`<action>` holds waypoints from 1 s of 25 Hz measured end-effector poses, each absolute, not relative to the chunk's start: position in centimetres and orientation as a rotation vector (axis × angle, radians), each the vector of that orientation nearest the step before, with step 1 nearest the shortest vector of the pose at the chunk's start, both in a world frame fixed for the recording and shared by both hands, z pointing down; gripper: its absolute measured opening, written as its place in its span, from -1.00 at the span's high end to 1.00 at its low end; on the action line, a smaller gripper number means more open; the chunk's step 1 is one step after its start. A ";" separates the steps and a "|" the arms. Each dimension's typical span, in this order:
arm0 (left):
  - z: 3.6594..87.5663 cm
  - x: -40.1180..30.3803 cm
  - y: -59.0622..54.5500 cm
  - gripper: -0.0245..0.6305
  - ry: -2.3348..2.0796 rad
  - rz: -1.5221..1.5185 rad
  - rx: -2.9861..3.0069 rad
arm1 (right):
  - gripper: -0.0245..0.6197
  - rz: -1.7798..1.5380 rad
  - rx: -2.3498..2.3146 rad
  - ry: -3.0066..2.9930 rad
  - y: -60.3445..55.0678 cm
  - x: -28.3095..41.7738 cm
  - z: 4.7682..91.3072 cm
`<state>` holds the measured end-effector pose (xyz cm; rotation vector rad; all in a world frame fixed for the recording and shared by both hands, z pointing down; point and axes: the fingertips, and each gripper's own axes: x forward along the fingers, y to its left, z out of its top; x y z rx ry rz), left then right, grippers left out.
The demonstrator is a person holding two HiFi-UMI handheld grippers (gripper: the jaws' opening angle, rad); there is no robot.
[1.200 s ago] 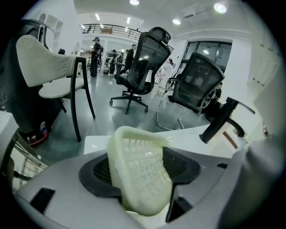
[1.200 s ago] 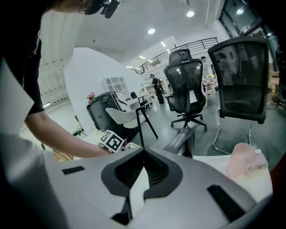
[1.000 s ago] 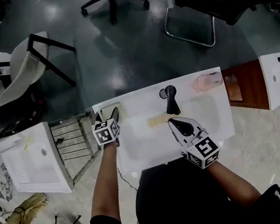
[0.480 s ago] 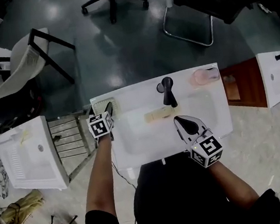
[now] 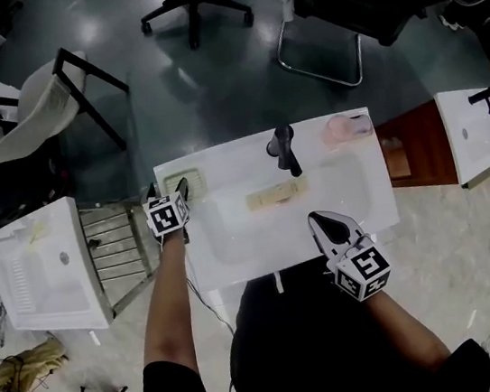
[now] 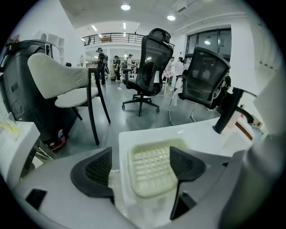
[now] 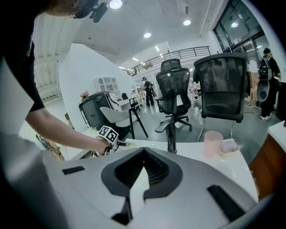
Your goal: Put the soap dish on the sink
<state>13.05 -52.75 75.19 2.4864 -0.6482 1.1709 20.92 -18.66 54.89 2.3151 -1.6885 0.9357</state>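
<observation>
Left gripper (image 6: 140, 154): jaws just opened wide, soap dish (image 6: 151, 173) lying loose between them on the sink (image 6: 196, 134) corner. Right gripper (image 7: 143, 152): jaws closed, empty, drawn back from the basin since earlier.

The soap dish (image 6: 152, 170), a pale cream rounded rectangle with a gridded top, lies flat and upright on the far left corner of the white sink (image 5: 232, 167).
</observation>
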 end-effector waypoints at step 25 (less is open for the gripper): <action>60.0 -4.3 -40.7 -0.16 -0.672 0.523 2.485 | 0.93 0.892 2.187 -1.692 -15.5 9.5 52.2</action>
